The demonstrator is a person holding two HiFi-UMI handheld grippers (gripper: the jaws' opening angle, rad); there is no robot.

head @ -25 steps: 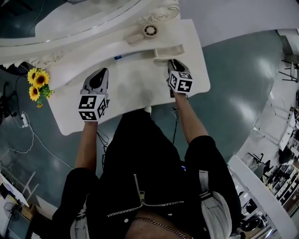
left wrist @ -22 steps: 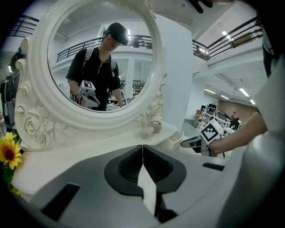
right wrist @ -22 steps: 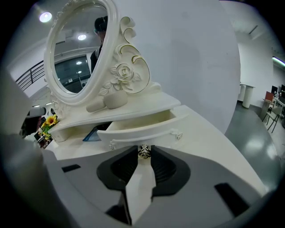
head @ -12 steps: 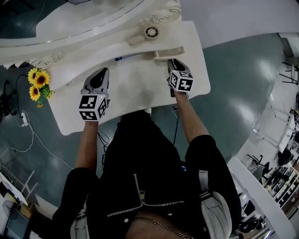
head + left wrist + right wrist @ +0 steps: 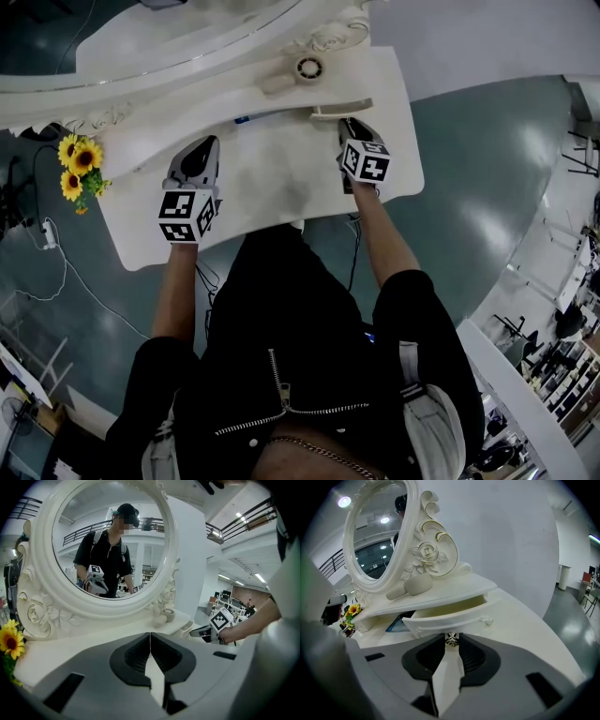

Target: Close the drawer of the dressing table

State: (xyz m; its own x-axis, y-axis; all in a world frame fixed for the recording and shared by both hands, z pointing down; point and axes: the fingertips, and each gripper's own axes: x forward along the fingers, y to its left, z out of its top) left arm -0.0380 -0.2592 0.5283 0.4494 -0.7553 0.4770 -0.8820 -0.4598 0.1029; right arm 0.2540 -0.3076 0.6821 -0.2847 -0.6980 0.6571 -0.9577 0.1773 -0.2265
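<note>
Drawer [image 5: 454,612] stands part-way out of the low shelf at the foot of the mirror [image 5: 375,531], toward the mirror's right end as the person faces it, with its front turned to the right gripper [image 5: 451,644]. The right gripper is clenched on the drawer's small metal knob [image 5: 451,638], pinched between the jaw tips at the middle of the drawer front. The left gripper [image 5: 150,635] is closed tip to tip and empty, held over the tabletop [image 5: 272,178] in front of the mirror, well apart from the drawer.
</note>
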